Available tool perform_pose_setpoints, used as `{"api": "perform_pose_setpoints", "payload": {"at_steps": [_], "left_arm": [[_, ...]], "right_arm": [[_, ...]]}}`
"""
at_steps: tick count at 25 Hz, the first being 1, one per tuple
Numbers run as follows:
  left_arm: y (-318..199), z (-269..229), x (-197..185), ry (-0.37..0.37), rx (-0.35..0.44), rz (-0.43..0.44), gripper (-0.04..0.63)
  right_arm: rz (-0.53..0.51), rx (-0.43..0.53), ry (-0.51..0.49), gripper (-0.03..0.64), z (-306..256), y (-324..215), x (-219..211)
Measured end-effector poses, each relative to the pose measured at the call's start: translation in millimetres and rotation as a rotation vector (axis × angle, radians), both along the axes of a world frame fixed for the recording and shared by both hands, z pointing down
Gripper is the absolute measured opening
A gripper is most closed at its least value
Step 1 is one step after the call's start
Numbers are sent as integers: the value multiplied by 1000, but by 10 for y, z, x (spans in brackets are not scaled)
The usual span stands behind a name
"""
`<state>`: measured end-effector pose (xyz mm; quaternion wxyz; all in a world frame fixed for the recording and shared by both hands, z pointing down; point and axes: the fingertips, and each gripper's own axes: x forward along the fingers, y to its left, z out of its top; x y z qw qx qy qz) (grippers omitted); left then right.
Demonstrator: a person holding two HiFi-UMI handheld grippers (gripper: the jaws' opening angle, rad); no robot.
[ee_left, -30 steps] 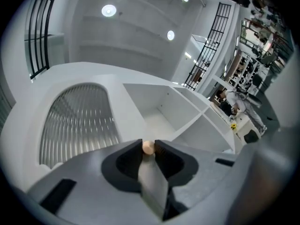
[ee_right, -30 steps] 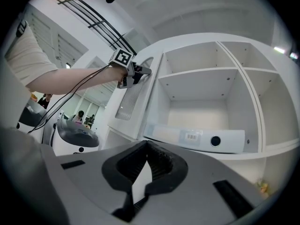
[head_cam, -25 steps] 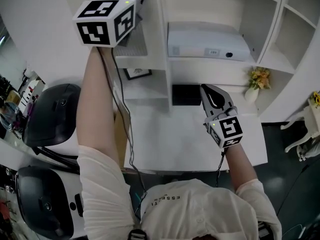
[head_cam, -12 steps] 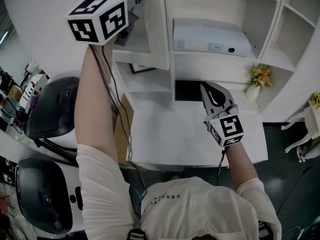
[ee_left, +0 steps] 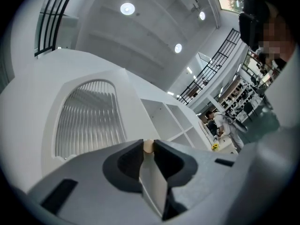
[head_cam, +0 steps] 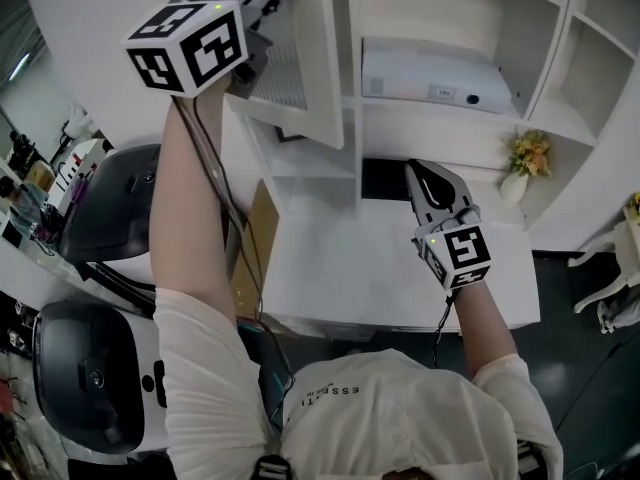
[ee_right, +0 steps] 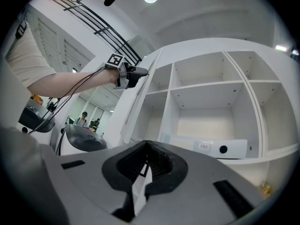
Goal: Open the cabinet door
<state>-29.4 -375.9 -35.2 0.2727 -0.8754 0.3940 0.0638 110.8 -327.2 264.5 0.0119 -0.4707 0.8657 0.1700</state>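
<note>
1. Nearest the person is the white surface [head_cam: 340, 268]. The right hand-held gripper [head_cam: 413, 170] hovers over its far part, jaws pressed together on nothing, and points toward the cabinet's low shelf.
2. Higher and to the left, the left hand-held gripper [ee_left: 148, 142] pinches the small tan knob [ee_left: 148, 147] at the edge of the cabinet door [head_cam: 322, 63]. Its jaws have just been closing, with the knob between the tips and the door's thin edge running down the gap behind them.
3. The door, with its ribbed pane [ee_left: 89, 118], hangs at the left of the cabinet [head_cam: 430, 128], above the surface. It is swung part-way out, so the opening looks under way but not finished.
4. The likeliest failure is the knob slipping out. It is small and held only at the very tips, so a straight pull that does not follow the door's swing would probably twist it out of the pads.
5. A second risk is the cable [head_cam: 235, 218] along the raised left arm, which hangs near the door's lower corner and might catch there.
6. Farthest are the compartments:
   - The middle one holds a white box-shaped device [head_cam: 435, 73].
   - The low one behind the right gripper's tip holds a dark flat item [head_cam: 385, 178] that I cannot identify.
   - A vase of yellow flowers [head_cam: 525, 158] stands at the lower right.
   - The upper compartments [ee_right: 201, 69] look bare
</note>
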Motion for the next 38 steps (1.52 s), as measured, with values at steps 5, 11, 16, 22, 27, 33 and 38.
{"api": "perform_pose_setpoints", "payload": {"at_steps": [5,11,16,22,27,33,38], "left_arm": [[182,-11,-123,15,-13,46,72],[435,-10,-362,52,-40,120,72],[630,-18,-620,47,-46,159,74],[791,1,-887,79,-74,215,74],[1078,-16,-1308,116,-69,251,75],[1066,-21,-1519,142,-87,300,80],[976,11,-1596,139,-88,306,80]], "right_arm": [[-30,4,3,15,1,68,-159],[-57,-5,12,15,37,139,-301],[-85,-6,18,15,55,163,-484],[-119,-6,22,15,69,177,-712],[-157,10,20,15,32,303,-1025],[-211,7,3,15,15,150,-1251],[-267,12,-5,15,26,73,-1471]]}}
